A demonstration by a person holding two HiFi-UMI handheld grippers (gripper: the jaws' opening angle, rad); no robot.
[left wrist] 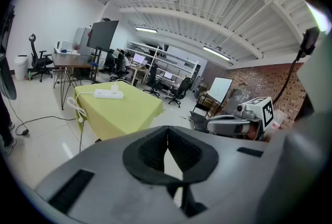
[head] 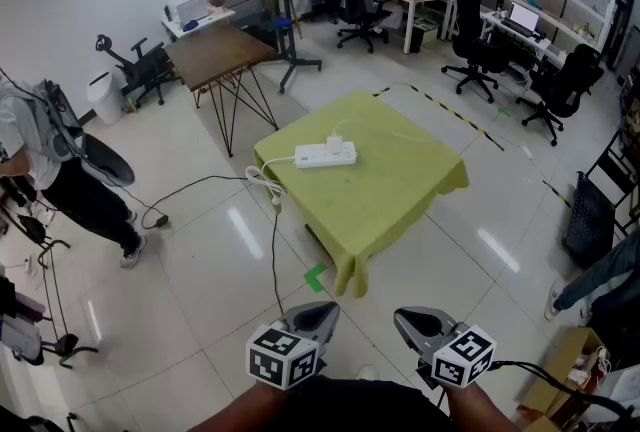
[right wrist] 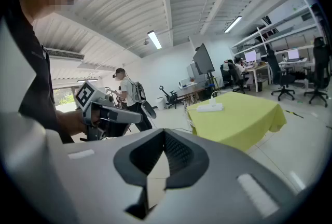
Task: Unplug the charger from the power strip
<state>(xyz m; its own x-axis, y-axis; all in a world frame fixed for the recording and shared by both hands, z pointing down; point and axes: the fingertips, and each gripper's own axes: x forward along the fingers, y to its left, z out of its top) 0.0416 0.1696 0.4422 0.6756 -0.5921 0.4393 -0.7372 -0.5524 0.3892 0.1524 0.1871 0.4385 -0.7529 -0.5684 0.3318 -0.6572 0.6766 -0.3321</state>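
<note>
1. The left gripper point(head: 316, 317) is at the near edge of the head view, low over the tiled floor. Its fingers are pressed together with nothing between them.
2. The right gripper point(head: 418, 325) is just to its right at the same near edge. Its fingers are also closed on nothing.
3. Both grippers are well apart from the table point(head: 400, 205), which stands farther off under a yellow-green cloth.
4. The white power strip point(head: 325, 156) lies flat on the far left part of the cloth.
5. The white charger point(head: 335, 141) stands plugged into the strip near its right end. Its thin white cable point(head: 385, 131) curves away over the cloth to the far right.
6. The strip's own white cord point(head: 264, 180) hangs in loops over the table's left edge.
7. A green tape mark point(head: 316, 277) is on the floor near the table's near corner.
8. A person point(head: 60, 170) stands at the left, and a wooden table point(head: 220, 55) is beyond.
</note>
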